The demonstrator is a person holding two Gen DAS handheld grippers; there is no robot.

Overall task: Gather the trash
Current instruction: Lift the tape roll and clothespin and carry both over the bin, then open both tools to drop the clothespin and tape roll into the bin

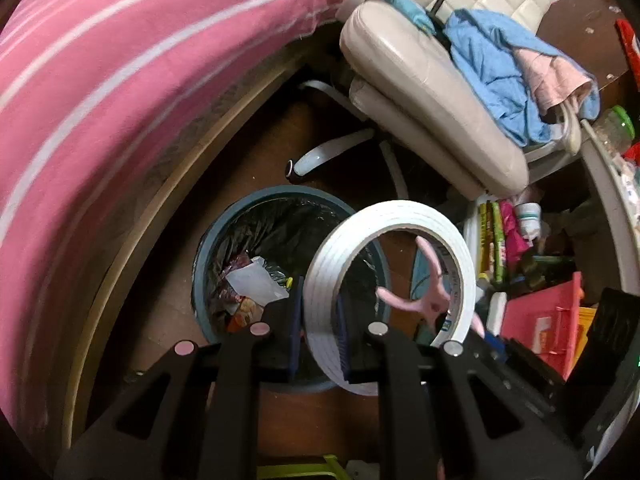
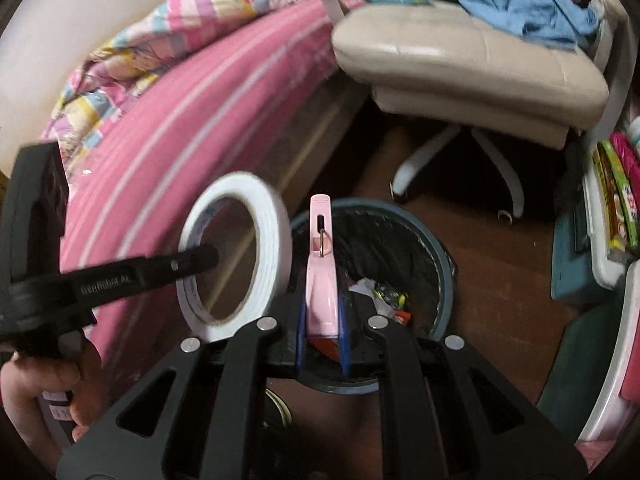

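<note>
My left gripper (image 1: 320,332) is shut on a white tape roll (image 1: 352,248), held upright over the round blue bin (image 1: 208,240) with a black liner and wrappers inside. My right gripper (image 2: 322,332) is shut on a pink clothes peg (image 2: 321,280), held above the same bin (image 2: 444,272). The peg also shows in the left wrist view (image 1: 430,280), seen through the roll. In the right wrist view the tape roll (image 2: 272,248) hangs left of the peg, with a left finger (image 2: 160,270) through its hole.
A pink striped bed (image 1: 120,100) runs along the left. A cream office chair (image 1: 420,92) with blue cloth (image 1: 492,72) stands behind the bin. Books, a pink box (image 1: 544,320) and clutter fill the right side by a white shelf edge (image 1: 608,188).
</note>
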